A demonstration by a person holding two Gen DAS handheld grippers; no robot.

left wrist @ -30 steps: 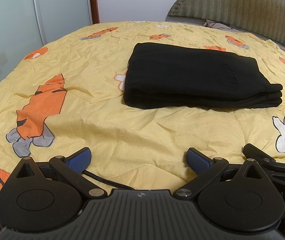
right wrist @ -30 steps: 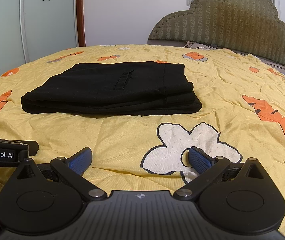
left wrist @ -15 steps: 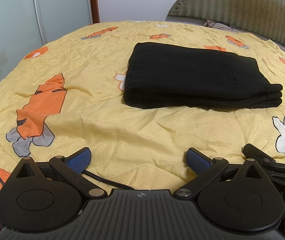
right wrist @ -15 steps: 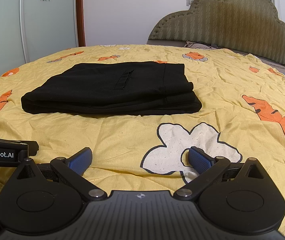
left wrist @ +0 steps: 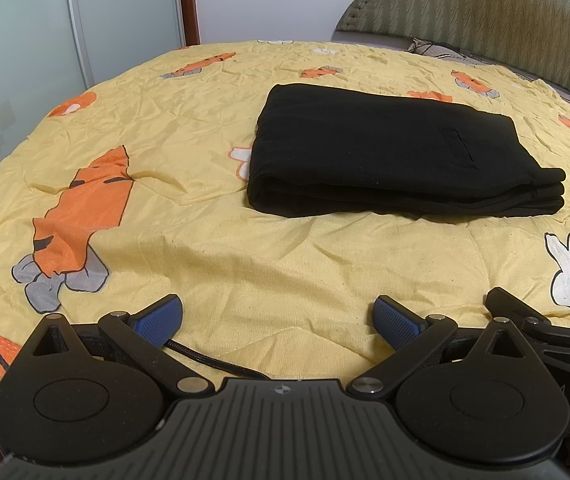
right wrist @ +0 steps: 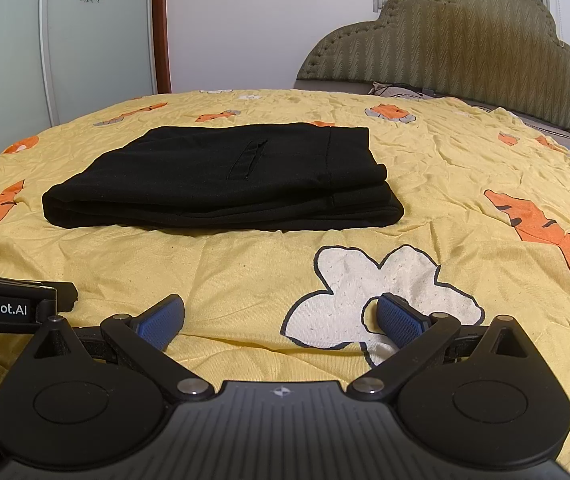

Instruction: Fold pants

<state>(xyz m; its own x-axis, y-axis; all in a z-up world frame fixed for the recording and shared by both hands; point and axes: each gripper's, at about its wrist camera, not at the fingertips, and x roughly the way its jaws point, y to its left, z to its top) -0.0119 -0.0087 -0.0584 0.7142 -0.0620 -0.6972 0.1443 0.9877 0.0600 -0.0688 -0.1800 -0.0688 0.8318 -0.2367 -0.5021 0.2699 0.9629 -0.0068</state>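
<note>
While the pants (left wrist: 397, 152) lay folded in a flat black stack near the middle of the bed, both grippers sat low at the near edge of the yellow sheet (left wrist: 277, 264), well apart from the cloth.

Left gripper (left wrist: 279, 316): jaws spread wide, nothing between the blue pads (left wrist: 395, 316). A black cable (left wrist: 213, 362) ran across the sheet just ahead of it.

Right gripper (right wrist: 281, 316): jaws likewise spread, empty, over a white flower print (right wrist: 377, 292).

Pants, right view (right wrist: 225, 176): several layers showed along the near edge, rounded fold at the left end, waistband and loose ends at the right. Pocket slit on top. Top face looked smooth; edges lined up fairly well, the lower layers at the right end sticking out slightly.

Judgement: folding appeared done or nearly so. The step in hand seemed to be a rest or final check. To do it well, keep both tools clear of the stack and avoid dragging the sheet, since any tug on it would shift the layers. If tidying were wanted, nudge only the right-end layers flush, pressing down and not sideways. Headboard (right wrist: 453, 44) stood far behind.
</note>
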